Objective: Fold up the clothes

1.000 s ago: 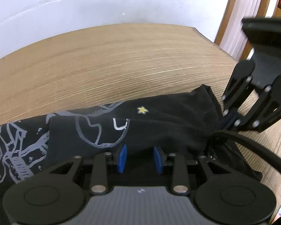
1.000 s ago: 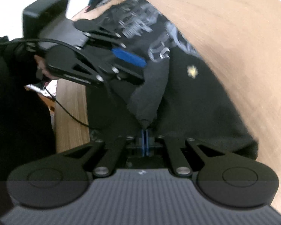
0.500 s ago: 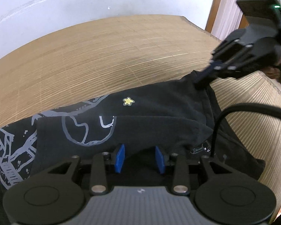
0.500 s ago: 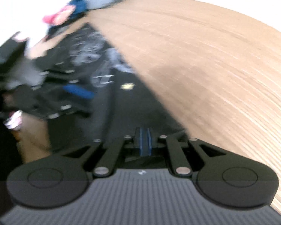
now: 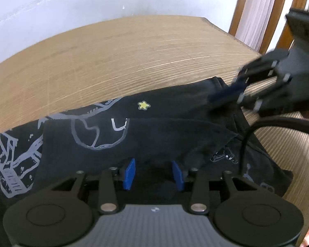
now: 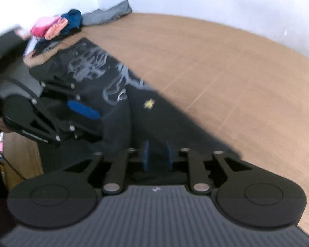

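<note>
A black shirt [image 5: 175, 111] with a grey-white print and a small yellow star lies partly folded on the wooden table [image 5: 113, 57]. My left gripper [image 5: 153, 174] hangs low over its near edge. Its jaws are opening, and dark cloth lies below the blue pads [image 5: 129, 173] without being pinched. In the left wrist view my right gripper [image 5: 232, 91] shows blurred at the shirt's far right corner. In its own view the right gripper [image 6: 157, 156] is opening over the shirt [image 6: 154, 121], with cloth under the pads but not clamped. The left gripper [image 6: 82, 109] shows there too.
A heap of pink, blue and grey clothes [image 6: 72, 24] sits at the table's far corner by the white wall. A black cable [image 5: 278, 121] trails over the shirt's right side. A wooden door frame and curtain [image 5: 257, 10] stand beyond the table's right edge.
The right gripper, shut on a raised fold of the shirt a second ago, has let it go, opened and swung aside; the fold now lies flat. The left pads have spread slightly wider.
</note>
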